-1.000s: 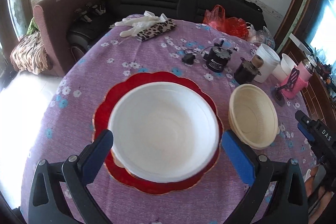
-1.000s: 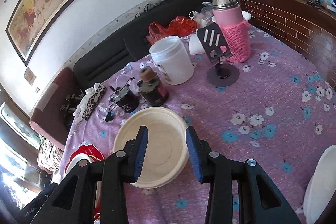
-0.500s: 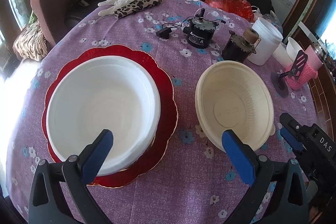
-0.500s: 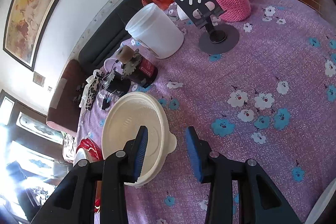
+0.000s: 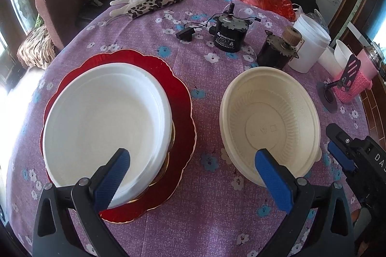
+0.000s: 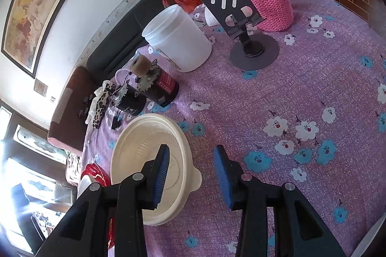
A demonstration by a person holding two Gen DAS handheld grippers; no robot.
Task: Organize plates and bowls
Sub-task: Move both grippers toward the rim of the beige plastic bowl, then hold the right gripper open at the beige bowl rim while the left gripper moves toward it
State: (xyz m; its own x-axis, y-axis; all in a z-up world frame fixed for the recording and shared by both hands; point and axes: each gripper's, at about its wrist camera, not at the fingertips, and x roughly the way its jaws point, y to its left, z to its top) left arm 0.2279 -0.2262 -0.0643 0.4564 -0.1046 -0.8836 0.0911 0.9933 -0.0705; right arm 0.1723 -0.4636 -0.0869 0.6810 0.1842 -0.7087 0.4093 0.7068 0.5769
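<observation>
Where ridges ring its base, cream bowl [image 5: 270, 126] sits empty.

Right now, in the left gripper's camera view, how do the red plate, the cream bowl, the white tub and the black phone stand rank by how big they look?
1. red plate
2. cream bowl
3. white tub
4. black phone stand

The tub and the stand sit farther from the camera, so their true sizes stay unsure.

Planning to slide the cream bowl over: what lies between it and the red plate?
Only bare flowered tablecloth separates the cream bowl from the red plate, seen in the left wrist view.
</observation>
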